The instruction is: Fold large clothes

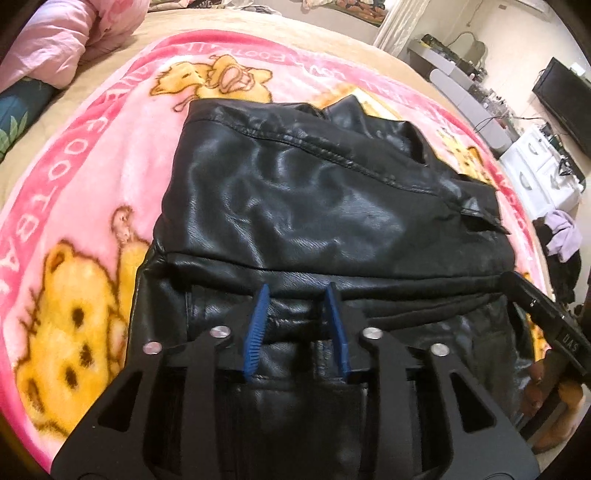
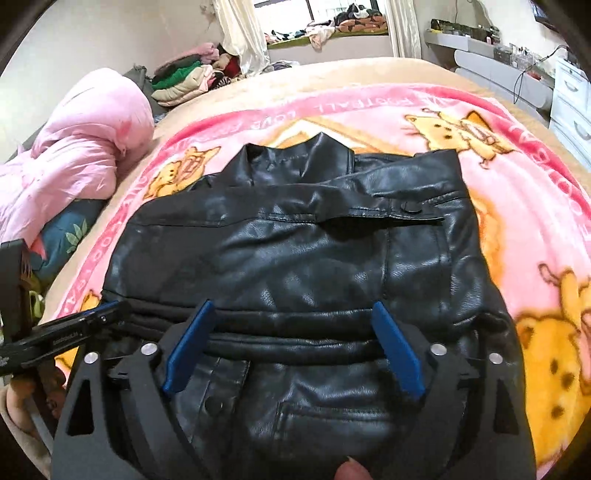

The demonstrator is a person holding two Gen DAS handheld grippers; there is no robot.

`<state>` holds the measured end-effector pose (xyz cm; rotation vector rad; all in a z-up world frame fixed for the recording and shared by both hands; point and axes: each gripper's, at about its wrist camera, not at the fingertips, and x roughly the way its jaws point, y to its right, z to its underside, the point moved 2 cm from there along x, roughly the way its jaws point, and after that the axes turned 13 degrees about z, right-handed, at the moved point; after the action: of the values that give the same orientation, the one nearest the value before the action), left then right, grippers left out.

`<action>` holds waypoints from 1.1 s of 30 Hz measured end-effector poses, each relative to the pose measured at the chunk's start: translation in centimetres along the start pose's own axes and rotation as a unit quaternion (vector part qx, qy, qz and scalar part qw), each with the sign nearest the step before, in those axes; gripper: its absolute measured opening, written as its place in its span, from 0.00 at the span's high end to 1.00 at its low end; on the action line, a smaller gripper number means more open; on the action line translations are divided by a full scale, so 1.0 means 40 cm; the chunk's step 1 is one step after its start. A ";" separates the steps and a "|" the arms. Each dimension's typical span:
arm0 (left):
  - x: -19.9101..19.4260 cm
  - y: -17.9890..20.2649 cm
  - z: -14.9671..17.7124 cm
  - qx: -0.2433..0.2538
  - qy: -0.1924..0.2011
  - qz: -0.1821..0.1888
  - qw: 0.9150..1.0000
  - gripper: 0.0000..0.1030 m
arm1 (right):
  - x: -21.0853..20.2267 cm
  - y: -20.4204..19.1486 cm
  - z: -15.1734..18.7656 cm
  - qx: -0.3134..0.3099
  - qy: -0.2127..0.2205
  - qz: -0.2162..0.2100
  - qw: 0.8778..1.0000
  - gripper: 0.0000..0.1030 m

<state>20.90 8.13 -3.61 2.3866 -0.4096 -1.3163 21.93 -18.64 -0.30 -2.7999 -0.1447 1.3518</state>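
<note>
Hovering low over the black leather jacket — left gripper and right gripper fingers spread, grasping nothing.

A bed in beige sheeting carries a pink cartoon-bear blanket, with a rumpled pink duvet at its left. Beyond hang cream curtains beside a window; white drawers and a dark television stand right.

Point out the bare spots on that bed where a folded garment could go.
Bare pink cartoon blanket lies right of the black leather jacket, and tan bedspread beyond its collar. The left side is crowded by a pink quilt. Both grippers, left and right, hover open over the hem.
</note>
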 end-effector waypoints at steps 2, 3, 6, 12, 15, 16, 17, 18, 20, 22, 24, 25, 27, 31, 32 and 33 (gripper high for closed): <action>-0.010 0.010 0.003 0.005 0.002 -0.004 1.000 0.64 | -0.012 0.005 0.000 0.001 0.004 0.002 1.000 0.09; -0.015 0.015 0.004 0.007 0.003 -0.008 1.000 0.61 | -0.019 0.006 0.001 0.002 0.006 0.001 1.000 0.09; -0.026 0.021 0.008 0.007 0.006 -0.007 1.000 0.52 | -0.038 0.010 0.001 0.004 0.013 0.002 1.000 0.07; -0.058 0.033 0.012 0.006 0.018 -0.003 1.000 0.22 | -0.078 0.019 0.000 0.009 0.024 0.002 1.000 0.05; -0.078 0.038 0.012 0.000 0.025 0.003 1.000 0.14 | -0.097 0.018 -0.001 0.010 0.030 -0.007 0.999 0.05; -0.085 0.041 0.013 0.000 0.027 0.004 1.000 0.13 | -0.106 0.016 -0.002 0.010 0.034 -0.010 0.999 0.04; -0.091 0.045 0.013 0.001 0.029 0.002 1.000 0.11 | -0.113 0.014 -0.002 0.009 0.036 -0.011 0.999 0.04; -0.099 0.050 0.013 0.004 0.032 0.000 0.999 0.09 | -0.121 0.012 -0.002 0.008 0.038 -0.011 0.999 0.04; -0.111 0.058 0.013 0.007 0.036 -0.001 0.999 0.09 | -0.133 0.008 -0.001 0.005 0.041 -0.011 0.999 0.04; -0.120 0.065 0.015 0.010 0.038 -0.002 0.999 0.09 | -0.144 0.004 0.002 0.003 0.043 -0.010 0.999 0.04; -0.131 0.074 0.020 0.015 0.041 -0.004 0.999 0.09 | -0.159 0.002 0.007 0.001 0.046 -0.011 0.999 0.04; -0.135 0.077 0.022 0.017 0.041 -0.004 0.999 0.09 | -0.165 0.002 0.009 0.000 0.047 -0.010 0.999 0.04; -0.143 0.085 0.027 0.023 0.043 -0.007 0.999 0.09 | -0.178 0.003 0.014 -0.001 0.050 -0.009 0.999 0.04; -0.162 0.096 0.042 0.024 0.045 0.001 0.999 0.09 | -0.201 0.007 0.027 -0.008 0.052 -0.003 0.999 0.04; -0.167 0.098 0.047 0.024 0.046 0.002 0.999 0.09 | -0.206 0.008 0.032 -0.011 0.052 0.002 0.999 0.04; -0.173 0.101 0.054 0.025 0.046 0.003 0.999 0.09 | -0.210 0.010 0.038 -0.015 0.052 0.008 0.999 0.04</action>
<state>15.22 7.11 2.33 2.4738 -0.4278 -1.2016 15.58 -19.85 5.28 -2.8942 -0.1430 1.2140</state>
